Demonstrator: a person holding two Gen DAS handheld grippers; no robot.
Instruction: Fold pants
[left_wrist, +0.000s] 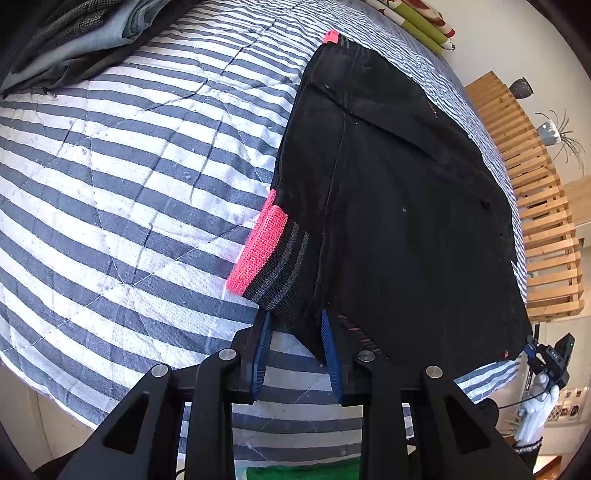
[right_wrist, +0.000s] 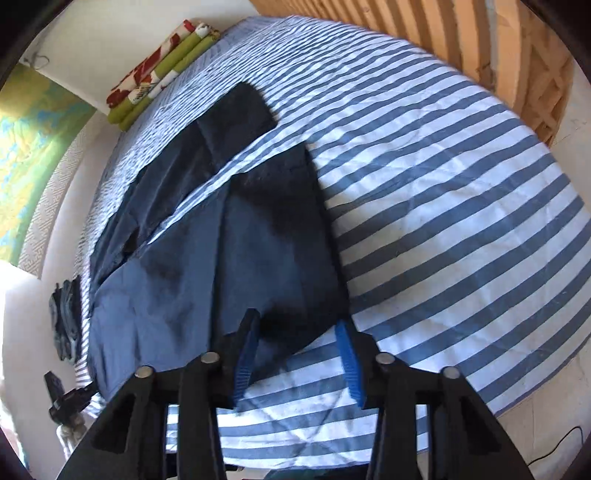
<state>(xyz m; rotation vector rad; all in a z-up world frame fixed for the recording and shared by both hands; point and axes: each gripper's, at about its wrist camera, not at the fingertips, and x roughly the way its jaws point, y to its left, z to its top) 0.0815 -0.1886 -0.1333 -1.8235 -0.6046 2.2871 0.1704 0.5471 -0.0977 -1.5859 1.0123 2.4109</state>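
Left tongs (left_wrist: 297, 354): blue fingers (left_wrist: 263, 350) narrow, straddling the waistband corner of the pants (left_wrist: 399, 206), beside the pink elastic band (left_wrist: 258, 251); whether they pinch the cloth, I cannot tell. Pants lie spread on the striped bed (left_wrist: 129, 166).

Right tongs (right_wrist: 297, 360): wide, at a leg's near edge, not closed on it.

I judge both corners need a firm grip before lifting evenly.

Only the left view shows the waistband; only the right shows both legs apart.
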